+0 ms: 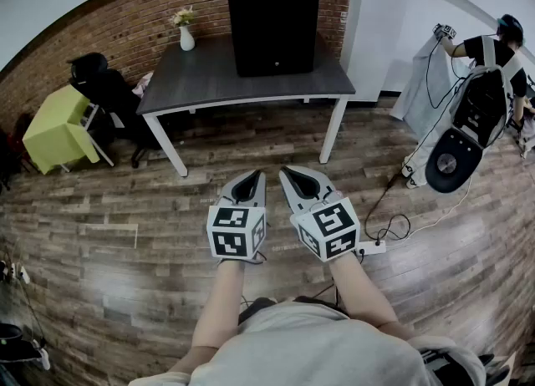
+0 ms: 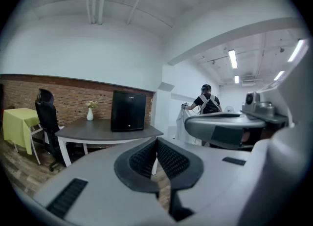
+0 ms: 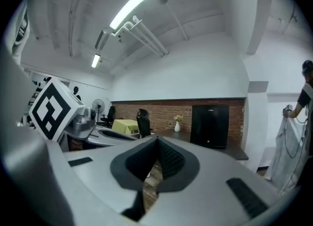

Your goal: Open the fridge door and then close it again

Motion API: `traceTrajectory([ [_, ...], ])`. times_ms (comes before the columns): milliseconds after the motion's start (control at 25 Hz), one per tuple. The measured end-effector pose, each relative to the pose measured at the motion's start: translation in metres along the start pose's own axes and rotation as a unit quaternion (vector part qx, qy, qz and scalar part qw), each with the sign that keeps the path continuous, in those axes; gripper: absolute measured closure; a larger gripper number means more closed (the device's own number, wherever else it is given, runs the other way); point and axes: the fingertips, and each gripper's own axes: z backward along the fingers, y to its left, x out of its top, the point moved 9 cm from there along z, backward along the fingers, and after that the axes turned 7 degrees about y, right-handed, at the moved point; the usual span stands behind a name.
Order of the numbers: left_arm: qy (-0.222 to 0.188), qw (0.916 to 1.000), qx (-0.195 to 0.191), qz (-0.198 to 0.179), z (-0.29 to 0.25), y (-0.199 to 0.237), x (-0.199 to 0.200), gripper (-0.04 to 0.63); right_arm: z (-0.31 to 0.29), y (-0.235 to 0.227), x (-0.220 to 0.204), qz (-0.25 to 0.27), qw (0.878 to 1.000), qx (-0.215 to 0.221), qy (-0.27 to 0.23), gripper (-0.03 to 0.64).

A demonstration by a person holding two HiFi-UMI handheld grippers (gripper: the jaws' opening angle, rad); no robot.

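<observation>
My left gripper and right gripper hang side by side, jaws closed on nothing, well apart from the shut black mini fridge on the far desk.

The fridge is black, the table grey, the brick wall red-brown.

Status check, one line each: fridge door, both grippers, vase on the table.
Black mini fridge on the dark grey table: door closed.
Left gripper: shut, empty, away from the fridge.
Right gripper: shut, empty.
White vase with flowers: upright on the table, left of the fridge.
</observation>
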Motion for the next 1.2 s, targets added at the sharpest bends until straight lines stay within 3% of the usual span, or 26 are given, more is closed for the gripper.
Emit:
traceTrajectory([
  [160,0.009,0.9998,-0.015,0.002,-0.004,0.002,-0.002,0.589,-0.001,0.000,-0.012,-0.009,1.000,-0.005,0.012,0.618],
  [400,0.010,0.9999,-0.007,-0.001,-0.002,-0.001,-0.009,0.589,0.006,-0.002,-0.021,-0.024,1.000,-0.017,0.006,0.618],
  [640,-0.025,0.9990,-0.036,0.009,-0.004,-0.014,-0.010,0.589,0.012,-0.009,-0.027,-0.054,0.998,-0.008,-0.017,0.618],
  [880,-0.002,0.9997,-0.023,0.007,-0.009,-0.052,-0.048,0.589,0.045,-0.014,-0.073,-0.055,0.998,-0.011,0.001,0.618],
  [1200,0.027,0.9992,-0.013,0.025,-0.045,-0.030,-0.031,0.589,0.004,-0.047,-0.066,-0.072,0.997,0.014,0.039,0.618],
])
